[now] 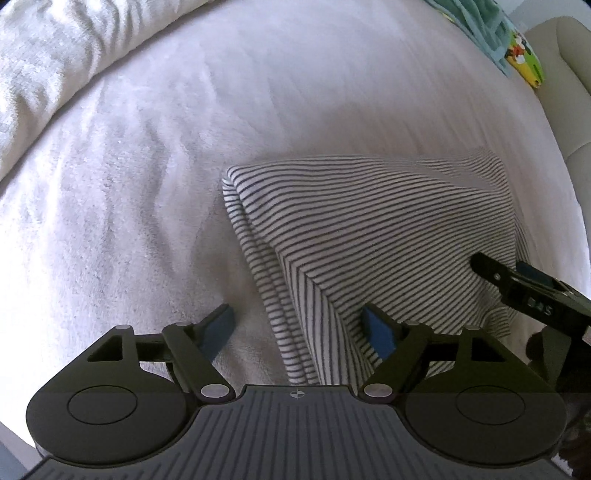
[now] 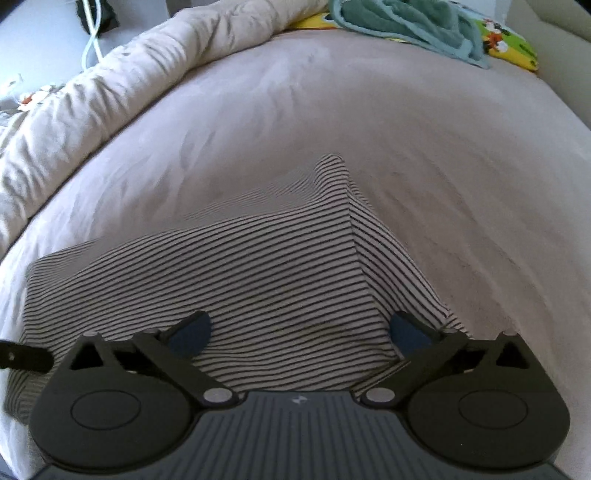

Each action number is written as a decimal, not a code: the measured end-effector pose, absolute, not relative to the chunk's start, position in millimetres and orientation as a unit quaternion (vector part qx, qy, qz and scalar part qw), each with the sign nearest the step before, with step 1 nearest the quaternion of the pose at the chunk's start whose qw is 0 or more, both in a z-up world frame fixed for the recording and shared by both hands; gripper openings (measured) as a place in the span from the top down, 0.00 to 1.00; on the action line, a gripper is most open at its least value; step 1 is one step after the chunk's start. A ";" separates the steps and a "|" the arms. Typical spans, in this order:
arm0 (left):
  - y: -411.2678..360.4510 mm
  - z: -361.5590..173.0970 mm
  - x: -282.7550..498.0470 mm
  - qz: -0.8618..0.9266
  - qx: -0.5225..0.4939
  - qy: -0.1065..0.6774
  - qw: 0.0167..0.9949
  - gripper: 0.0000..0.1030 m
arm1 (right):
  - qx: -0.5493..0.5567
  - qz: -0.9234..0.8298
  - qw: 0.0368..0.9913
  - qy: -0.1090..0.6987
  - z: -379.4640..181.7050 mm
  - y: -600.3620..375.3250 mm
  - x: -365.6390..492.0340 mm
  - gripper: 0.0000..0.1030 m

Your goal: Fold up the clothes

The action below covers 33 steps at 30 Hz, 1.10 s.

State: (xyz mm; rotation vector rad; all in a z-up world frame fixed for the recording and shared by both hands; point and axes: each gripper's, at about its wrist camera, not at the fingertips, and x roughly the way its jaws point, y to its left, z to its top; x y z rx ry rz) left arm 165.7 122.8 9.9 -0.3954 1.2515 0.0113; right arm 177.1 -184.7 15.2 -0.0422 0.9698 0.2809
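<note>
A black-and-white striped garment [image 1: 369, 229] lies folded on the pale bed cover, with stacked layers along its left edge. My left gripper [image 1: 301, 328] is open just above that near-left edge, one finger on each side of the layers. The right gripper's fingers [image 1: 491, 271] show at the garment's right side in the left wrist view. In the right wrist view the garment [image 2: 258, 273] spreads in front, a fold peaking at the far end. My right gripper [image 2: 299, 330] is open over its near edge, holding nothing. The tip of the left gripper [image 2: 26, 356] shows at the left.
A rumpled cream duvet [image 2: 110, 92] runs along the far left of the bed [image 1: 147, 166]. A teal towel [image 2: 413, 26] and a bright cartoon-print cloth [image 2: 509, 44] lie at the far right. A beige headboard or chair [image 1: 554, 74] stands beyond the bed's right edge.
</note>
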 end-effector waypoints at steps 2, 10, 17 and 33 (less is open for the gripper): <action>121.8 9.5 169.0 0.003 -0.180 0.582 0.793 0.19 | -0.015 0.125 0.874 0.470 11.2 -183.1 179.0 0.00; 132.9 8.9 160.9 -0.055 -0.252 0.583 0.770 0.20 | -0.021 0.127 0.863 0.489 31.7 -188.7 183.7 0.00; 134.6 1.5 169.7 -0.069 -0.260 0.587 0.763 0.29 | -0.140 0.132 0.896 0.400 79.6 -175.6 104.4 0.26; 147.3 0.9 173.4 -0.095 -0.322 0.608 0.720 0.53 | -0.219 0.343 0.829 0.384 59.3 -60.0 12.0 0.17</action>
